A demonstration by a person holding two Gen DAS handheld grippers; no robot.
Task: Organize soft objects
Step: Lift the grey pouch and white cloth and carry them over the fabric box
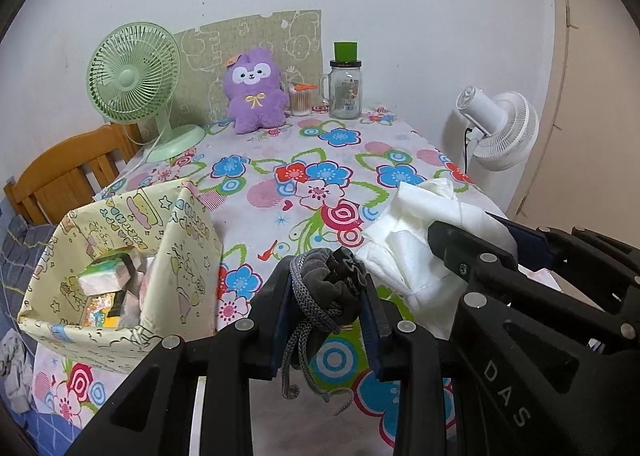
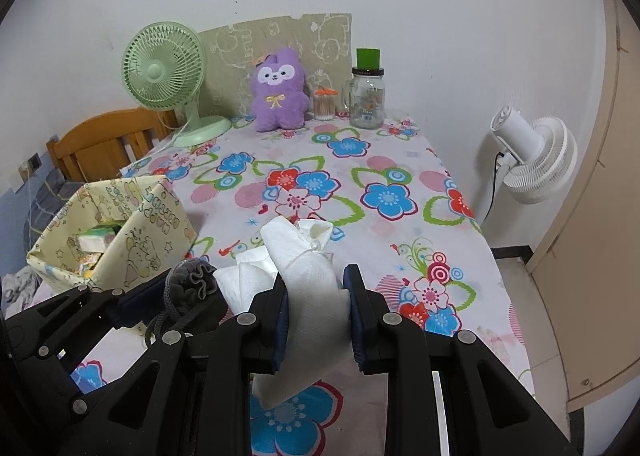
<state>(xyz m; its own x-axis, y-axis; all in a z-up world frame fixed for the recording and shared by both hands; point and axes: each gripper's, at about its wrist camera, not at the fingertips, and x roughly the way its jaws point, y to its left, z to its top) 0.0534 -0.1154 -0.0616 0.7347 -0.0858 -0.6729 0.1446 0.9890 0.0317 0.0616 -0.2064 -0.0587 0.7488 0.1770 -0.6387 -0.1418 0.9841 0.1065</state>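
Nearest, left gripper (image 1: 326, 296) angled down over the counter's near edge, jaws pinched narrow on a grey drawstring pouch (image 1: 324, 288), cords dangling below the pads. Just to its right, right gripper (image 2: 316, 308) tilted down likewise, clamped tight on a white cloth bundle (image 2: 310, 276) tied with a thin string, its lower corner hanging beneath the jaws. Both held side by side, nearly touching, above the flowered tablecloth (image 2: 380, 192).

To the left, near the counter's left edge, an open box wrapped in pale yellow cartoon paper (image 1: 120, 256), packets and tissue visible inside. Beyond that edge, a wooden chair back (image 1: 68, 172) and blue bedding lower down.

Middle of the counter bare cloth, broad open stretch ahead of both grippers. Right edge dropping off toward a white fan (image 2: 536, 160) standing off the counter, beside a beige door.

Farthest, along the wall: green desk fan (image 1: 132, 80) at the back left corner, purple plush toy (image 1: 256, 92) leaning on a patterned board, small cotton-swab container (image 1: 301, 100), then a glass jar with green cap (image 1: 346, 88).
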